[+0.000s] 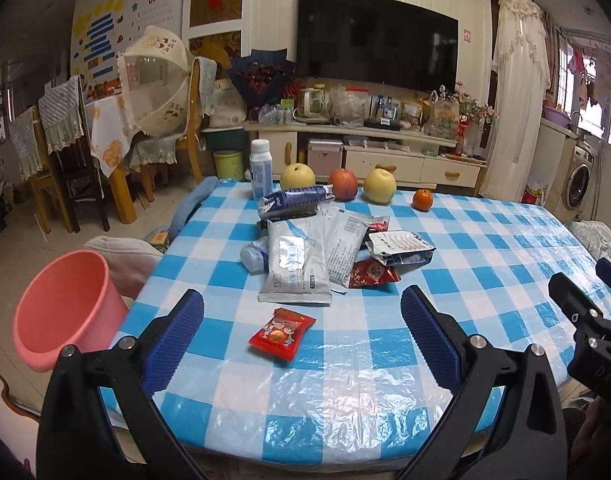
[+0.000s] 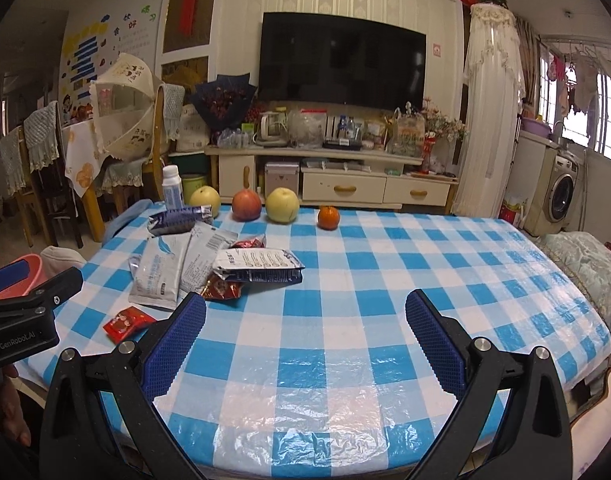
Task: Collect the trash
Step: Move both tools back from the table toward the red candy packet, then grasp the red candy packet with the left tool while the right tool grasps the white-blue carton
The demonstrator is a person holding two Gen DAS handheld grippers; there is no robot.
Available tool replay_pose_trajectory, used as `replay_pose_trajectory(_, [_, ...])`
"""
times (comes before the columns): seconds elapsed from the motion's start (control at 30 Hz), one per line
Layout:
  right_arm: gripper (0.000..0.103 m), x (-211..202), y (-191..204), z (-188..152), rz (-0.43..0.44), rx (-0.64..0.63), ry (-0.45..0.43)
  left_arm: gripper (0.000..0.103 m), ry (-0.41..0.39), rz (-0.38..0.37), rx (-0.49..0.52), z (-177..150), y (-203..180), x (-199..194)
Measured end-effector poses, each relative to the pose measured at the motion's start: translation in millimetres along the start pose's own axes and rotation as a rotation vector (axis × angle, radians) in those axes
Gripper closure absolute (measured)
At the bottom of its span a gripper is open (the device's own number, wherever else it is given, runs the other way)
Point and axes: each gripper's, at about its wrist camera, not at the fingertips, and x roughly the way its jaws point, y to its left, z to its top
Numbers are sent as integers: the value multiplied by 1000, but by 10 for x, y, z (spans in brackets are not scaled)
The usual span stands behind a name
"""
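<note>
The left tongs (image 1: 301, 320) hang released over the near edge of the table (image 1: 485, 248), jaws spread wide and holding nothing; between their tips lies a small red packet (image 1: 282, 333), flat on the checked cloth, its long axis slanting from near-left to far-right, closer to the left pad; just beyond the tips is a heap of wrappers; a silver pouch (image 1: 295, 268) lies on top, long axis running away from the tongs, its printed end toward them; a second silver sachet (image 1: 345, 246) leans beside it to the right, tilted the same way; a dark red wrapper (image 1: 371, 274) pokes out right of that, and a white-and-blue bag (image 1: 399, 246) lies crosswise behind it, long axis left to right; a crumpled blue bag (image 1: 295, 198) sits farther off, also crosswise; a pink bin (image 1: 61, 312) stands on the floor left of the left jaw, off the table, its mouth tilted toward the camera.

The right tongs (image 2: 305, 320) are likewise released and empty, jaws wide over bare cloth; the heap lies ahead and left of their left pad, and the red packet (image 2: 127, 322) lies left of that pad, near the other tool; beyond, in a row along the far edge, stand a bottle (image 2: 172, 190), three round fruits (image 2: 246, 206) and an orange (image 2: 328, 217).
</note>
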Motion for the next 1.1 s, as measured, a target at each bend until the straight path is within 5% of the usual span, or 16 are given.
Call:
replay_pose_trajectory(0.5, [4, -517, 41, 142, -16, -7, -68, 4, -67, -14, -26, 47, 110, -470])
replay_pose_trajectory(1.1, [4, -575, 22, 117, -16, -16, -73, 4, -82, -28, 5, -14, 52, -542])
